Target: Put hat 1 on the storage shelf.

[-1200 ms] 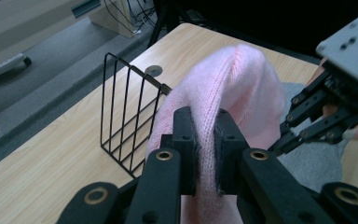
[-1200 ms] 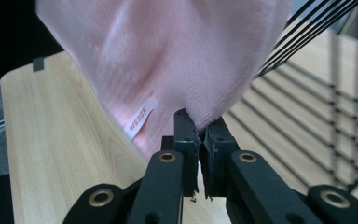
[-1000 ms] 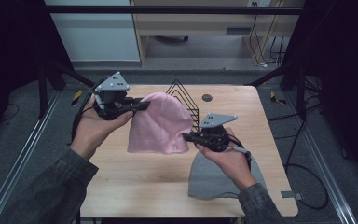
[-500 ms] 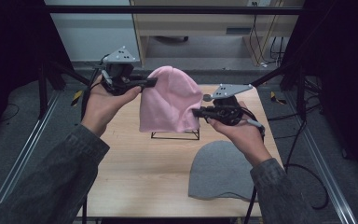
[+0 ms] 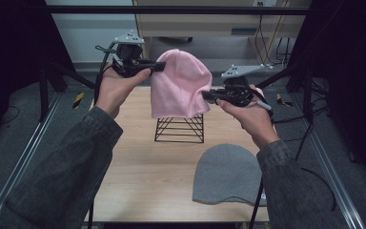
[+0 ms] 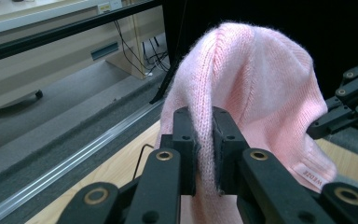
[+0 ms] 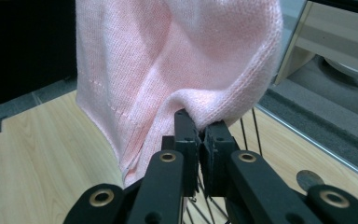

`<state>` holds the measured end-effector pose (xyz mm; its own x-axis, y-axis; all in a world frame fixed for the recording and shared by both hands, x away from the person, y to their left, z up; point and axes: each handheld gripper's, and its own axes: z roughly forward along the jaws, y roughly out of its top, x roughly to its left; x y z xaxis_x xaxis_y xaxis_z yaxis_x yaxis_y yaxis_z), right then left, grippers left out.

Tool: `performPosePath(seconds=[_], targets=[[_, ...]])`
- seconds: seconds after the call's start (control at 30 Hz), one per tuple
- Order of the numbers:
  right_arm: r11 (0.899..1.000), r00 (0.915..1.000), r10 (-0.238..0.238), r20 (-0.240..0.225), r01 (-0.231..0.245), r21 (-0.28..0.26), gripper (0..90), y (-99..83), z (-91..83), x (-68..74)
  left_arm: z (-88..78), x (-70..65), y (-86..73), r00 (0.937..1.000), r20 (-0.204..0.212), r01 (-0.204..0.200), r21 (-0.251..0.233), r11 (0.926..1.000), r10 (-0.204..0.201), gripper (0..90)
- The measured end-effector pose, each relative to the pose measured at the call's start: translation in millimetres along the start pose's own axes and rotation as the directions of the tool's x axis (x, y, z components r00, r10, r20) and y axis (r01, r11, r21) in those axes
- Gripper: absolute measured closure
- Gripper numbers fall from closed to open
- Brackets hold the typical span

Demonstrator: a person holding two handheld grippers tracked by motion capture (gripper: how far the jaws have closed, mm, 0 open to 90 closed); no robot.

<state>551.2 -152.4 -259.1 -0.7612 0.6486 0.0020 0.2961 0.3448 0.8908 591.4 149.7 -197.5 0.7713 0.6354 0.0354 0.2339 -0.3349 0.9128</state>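
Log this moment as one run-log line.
left gripper: shut on pink beanie | right gripper: shut on pink beanie | beanie: held above wire rack | grey beanie: flat on table

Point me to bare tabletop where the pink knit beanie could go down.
Best patch: the light wooden table left of the grey knit beanie and in front of the black wire rack. Left of the rack is also bare. The front right is crowded by the grey beanie. Both grippers, left and right, hold the pink knit beanie aloft.
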Motion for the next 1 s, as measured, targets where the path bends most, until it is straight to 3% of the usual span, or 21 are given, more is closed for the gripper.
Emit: performPosePath(seconds=[0.37, 0.77, 1.0], targets=[[0.999, 0.9989, 0.038, 0.025, -0.038, -0.016, 86.5, 2.7, 18.1, -24.9, 21.8, 17.0, 6.1, 0.9998, -0.017, 0.006, -0.009, 0.9999, -0.006, 81.1], [0.999, 0.996, 0.049, 0.075, -0.049, 0.001, 86.3, -0.8, 45.5, -39.0, 43.5, 40.0, -0.6, 0.9989, -0.021, 0.041, -0.016, 0.999, -0.042, 80.8], [0.998, 0.9952, 0.056, 0.08, -0.058, 0.025, 86.1, -10.3, 57.8, -46.5, 51.5, 46.3, -9.5, 0.9988, -0.036, 0.032, 0.003, 0.9995, -0.032, 80.8]])
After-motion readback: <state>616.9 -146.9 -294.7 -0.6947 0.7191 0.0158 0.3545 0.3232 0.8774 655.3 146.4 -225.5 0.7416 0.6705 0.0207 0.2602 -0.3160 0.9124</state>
